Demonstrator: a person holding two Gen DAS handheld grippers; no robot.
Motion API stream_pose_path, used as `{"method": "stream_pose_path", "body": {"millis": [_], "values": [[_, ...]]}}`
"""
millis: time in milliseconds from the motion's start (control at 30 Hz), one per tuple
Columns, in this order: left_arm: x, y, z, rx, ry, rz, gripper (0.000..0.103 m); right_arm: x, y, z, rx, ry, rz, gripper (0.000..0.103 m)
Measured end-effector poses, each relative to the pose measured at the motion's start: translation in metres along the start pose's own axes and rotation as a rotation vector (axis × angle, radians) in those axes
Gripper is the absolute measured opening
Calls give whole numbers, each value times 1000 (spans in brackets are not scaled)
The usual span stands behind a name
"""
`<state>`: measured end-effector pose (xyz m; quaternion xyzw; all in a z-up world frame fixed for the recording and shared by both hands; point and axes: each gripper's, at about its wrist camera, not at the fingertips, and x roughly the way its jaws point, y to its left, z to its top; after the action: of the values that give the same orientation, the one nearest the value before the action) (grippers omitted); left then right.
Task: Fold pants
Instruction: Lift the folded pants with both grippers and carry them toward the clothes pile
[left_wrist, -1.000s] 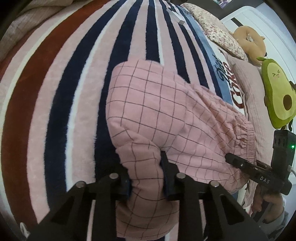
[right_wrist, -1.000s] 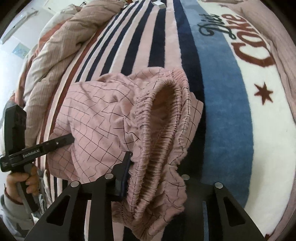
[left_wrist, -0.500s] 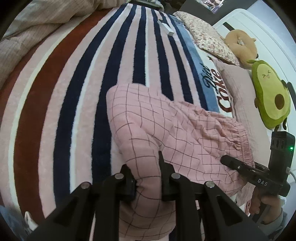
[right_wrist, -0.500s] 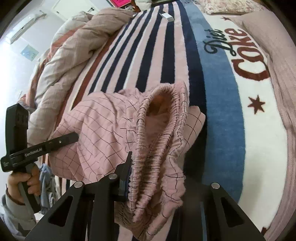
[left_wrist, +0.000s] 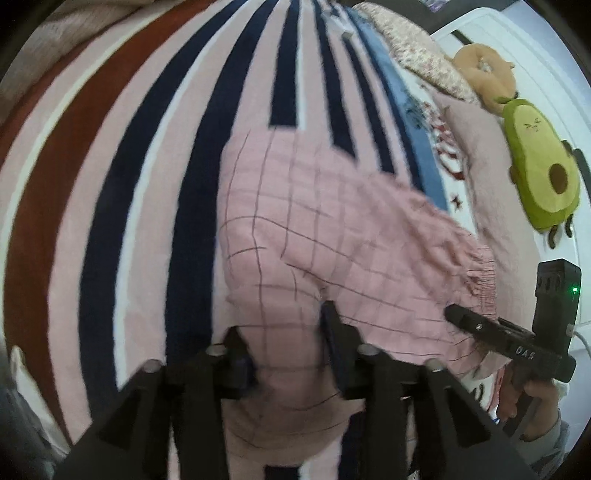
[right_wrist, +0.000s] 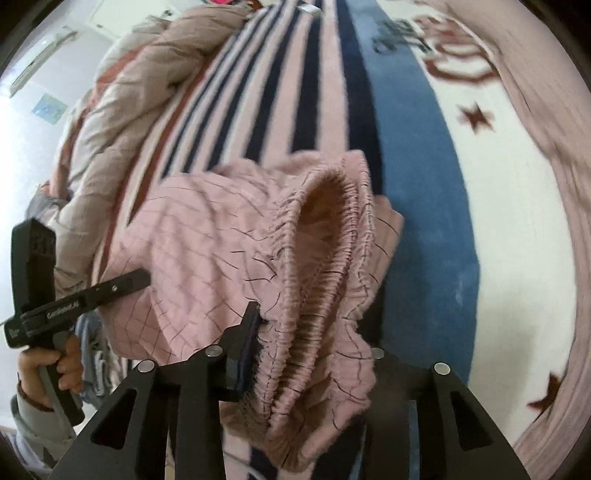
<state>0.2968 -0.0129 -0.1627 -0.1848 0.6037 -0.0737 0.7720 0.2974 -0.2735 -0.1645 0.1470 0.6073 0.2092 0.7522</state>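
Note:
Pink checked pants (left_wrist: 332, 229) lie bunched on a striped blanket (left_wrist: 110, 184). My left gripper (left_wrist: 286, 332) has a fold of the leg end between its fingers. Its jaws are opening, and the cloth sits loosely in the gap. In the right wrist view, the elastic waistband (right_wrist: 332, 236) drapes over my right gripper (right_wrist: 310, 325). Those jaws are opening too; the left finger (right_wrist: 251, 321) shows and the other is hidden under cloth. Each gripper appears in the other's view, the right gripper (left_wrist: 480, 325) at the waistband and the left gripper (right_wrist: 110, 288) at the leg end.
An avocado plush (left_wrist: 539, 173), a round tan plush (left_wrist: 484, 70) and a floral pillow (left_wrist: 417, 51) lie along the bed's right side. A rumpled beige quilt (right_wrist: 140, 110) is piled at the left. A hand (right_wrist: 55, 365) holds the left gripper's handle.
Both grippers' fingers stand wider apart than before, and the pinched cloth has loosened. Both views have shifted along the bed and are motion-blurred.

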Motion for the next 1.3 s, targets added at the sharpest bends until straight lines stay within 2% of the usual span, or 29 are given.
{"method": "stream_pose_path", "body": {"millis": [67,133,233,300,367,467,967,1133,1300], "values": [[8,7,-3,-15,4,-8,46,8,-11,-2,19,3,-16,60],[15,9,-4,-14,4,-20,50,15,-21,-2,44,0,-3,65],[27,7,-3,-12,3,-30,51,26,-29,1,70,4,94,65],[31,0,0,1,-9,-20,39,34,-24,4,51,22,127,44],[27,-4,2,5,-21,-11,27,37,-14,7,15,31,120,30],[11,-9,5,1,-51,-13,18,25,1,9,-40,9,88,24],[-123,-29,2,-6,-200,25,16,-60,83,25,-186,-63,158,22],[-161,-23,-12,-30,-236,45,16,-79,108,22,-231,-63,183,22],[-192,-6,-28,-57,-259,60,16,-82,138,17,-269,-51,202,22]]}}
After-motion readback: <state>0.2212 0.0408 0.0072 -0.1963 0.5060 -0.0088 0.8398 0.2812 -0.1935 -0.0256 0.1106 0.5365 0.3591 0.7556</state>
